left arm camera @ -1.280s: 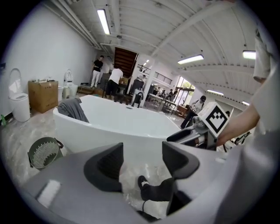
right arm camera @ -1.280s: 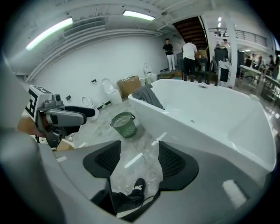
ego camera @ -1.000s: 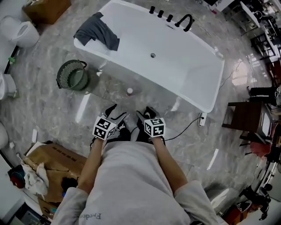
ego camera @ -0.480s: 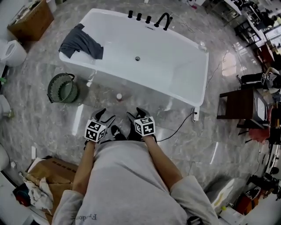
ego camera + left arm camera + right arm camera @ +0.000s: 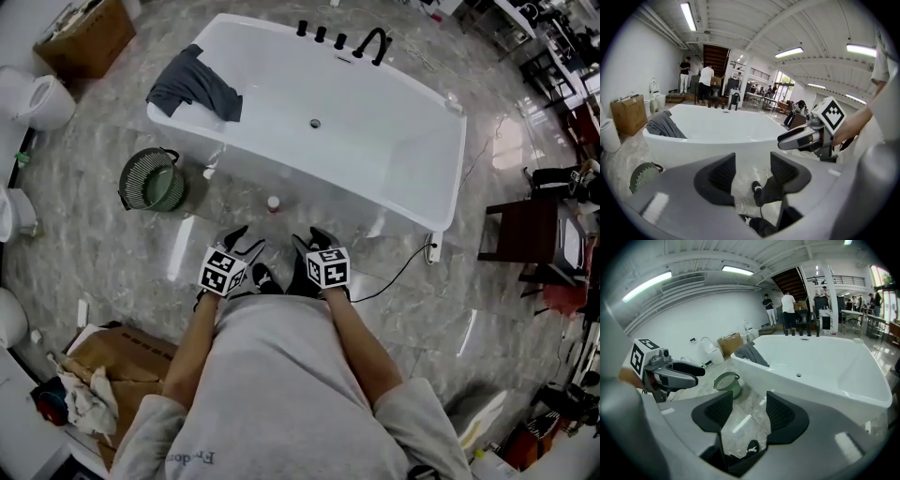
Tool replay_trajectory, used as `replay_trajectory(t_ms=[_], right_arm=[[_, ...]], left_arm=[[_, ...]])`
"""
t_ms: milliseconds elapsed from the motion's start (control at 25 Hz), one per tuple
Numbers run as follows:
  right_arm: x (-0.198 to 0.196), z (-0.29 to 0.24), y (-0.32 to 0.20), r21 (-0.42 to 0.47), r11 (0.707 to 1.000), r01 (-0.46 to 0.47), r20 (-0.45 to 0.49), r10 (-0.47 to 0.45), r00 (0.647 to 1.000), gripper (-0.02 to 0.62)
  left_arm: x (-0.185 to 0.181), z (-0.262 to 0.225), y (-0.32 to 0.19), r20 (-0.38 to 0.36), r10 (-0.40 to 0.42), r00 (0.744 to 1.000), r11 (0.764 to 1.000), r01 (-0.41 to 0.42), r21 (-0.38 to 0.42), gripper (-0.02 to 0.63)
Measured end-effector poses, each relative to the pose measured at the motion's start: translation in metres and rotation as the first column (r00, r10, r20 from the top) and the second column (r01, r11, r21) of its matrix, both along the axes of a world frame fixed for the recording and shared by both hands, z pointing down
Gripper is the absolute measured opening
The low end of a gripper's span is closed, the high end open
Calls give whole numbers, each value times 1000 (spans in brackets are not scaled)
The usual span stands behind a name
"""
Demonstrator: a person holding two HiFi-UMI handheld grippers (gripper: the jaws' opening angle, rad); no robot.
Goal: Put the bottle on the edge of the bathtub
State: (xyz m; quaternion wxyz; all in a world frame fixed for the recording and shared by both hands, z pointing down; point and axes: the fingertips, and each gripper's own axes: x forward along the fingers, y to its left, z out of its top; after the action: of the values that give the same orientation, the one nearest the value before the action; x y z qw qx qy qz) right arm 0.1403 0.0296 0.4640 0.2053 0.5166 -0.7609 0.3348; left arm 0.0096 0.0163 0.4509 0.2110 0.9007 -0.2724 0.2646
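A small bottle [image 5: 273, 202] with a white cap stands on the marble floor, just in front of the white bathtub's [image 5: 441, 178] near wall. I hold both grippers low in front of my body, a short way back from the bottle. The left gripper [image 5: 247, 240] and the right gripper [image 5: 310, 238] point toward the tub. Both sets of jaws are closing with nothing between them. In the left gripper view the pads [image 5: 721, 174] frame bare floor and a shoe. The right gripper view shows the pads [image 5: 779, 412] over floor. Neither gripper view shows the bottle.
A green basket [image 5: 155, 178] stands on the floor left of the bottle. A dark cloth [image 5: 197, 82] hangs over the tub's left end, and black taps [image 5: 375, 42] line its far rim. Cardboard boxes [image 5: 122, 361] lie lower left, a cable [image 5: 394, 277] and dark chair [image 5: 530, 234] right.
The head view has shifted a little, so tub and bottle sit slightly differently in the picture. Both grippers stay in front of my body and the bottle stays on the floor.
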Motion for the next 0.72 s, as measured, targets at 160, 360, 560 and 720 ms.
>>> replay_trajectory(t_ms=[160,360,560,720], right_arm=[[-2,-1,-1,5,1000,-7,2,7,1000,152],[-2,-1,1,4,1000,-15,-1,15,1000,81],[-4,1,5,1,1000,-21,2,21,1000,21],[-4,3,8,-3,999,-33,12,33,999,3]], left_arm=[[-3,-1,-1,-18,-16,1000,1000,16,-2,250],[-6,-7,-3,-46,-50,998,999,50,2,157],[-13,-2,0,-29,-65,997,998,65,-6,78],[-18,-1,3,-32,-74,997,997,73,-12,58]])
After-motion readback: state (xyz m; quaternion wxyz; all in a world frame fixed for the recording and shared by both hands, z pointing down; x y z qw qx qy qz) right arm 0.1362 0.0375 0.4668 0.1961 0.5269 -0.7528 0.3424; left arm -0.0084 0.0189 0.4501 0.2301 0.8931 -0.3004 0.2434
